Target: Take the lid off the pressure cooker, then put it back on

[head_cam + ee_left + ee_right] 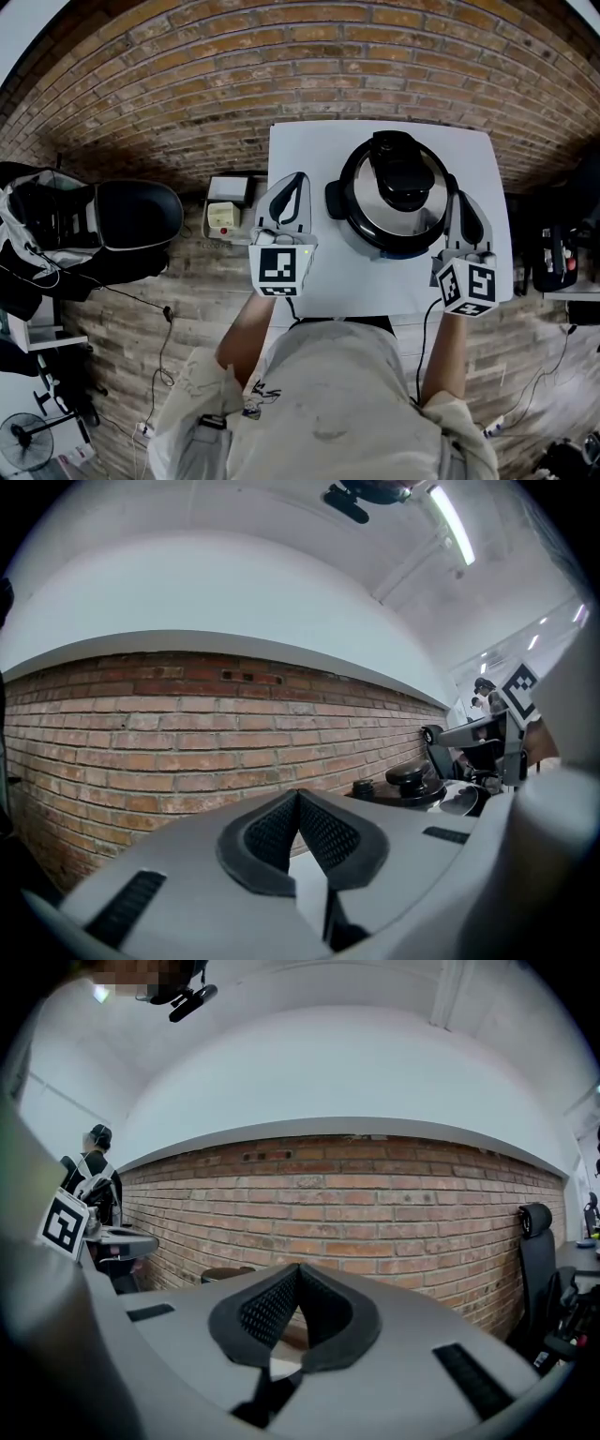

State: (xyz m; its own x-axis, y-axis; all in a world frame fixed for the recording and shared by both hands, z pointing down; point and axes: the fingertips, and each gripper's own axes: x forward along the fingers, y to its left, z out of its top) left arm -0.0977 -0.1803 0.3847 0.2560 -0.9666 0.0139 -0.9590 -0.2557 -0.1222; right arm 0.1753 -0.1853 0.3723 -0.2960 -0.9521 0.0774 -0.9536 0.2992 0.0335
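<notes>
Shut tight on nothing, the 2 grippers flanked the pressure cooker: the left gripper just to its left and the right gripper just to its right, each with its ribbed pads pressed together and only brick wall showing beyond them. The cooker stood in the upper middle of the frame, on the far half of the white table, its steel lid seated and locked. That lid was probably heavy, rigid and slick on the polished metal, so the black handle across its top looked the safest hold, likely needing a twist before lifting. A small box lay left of the table.
</notes>
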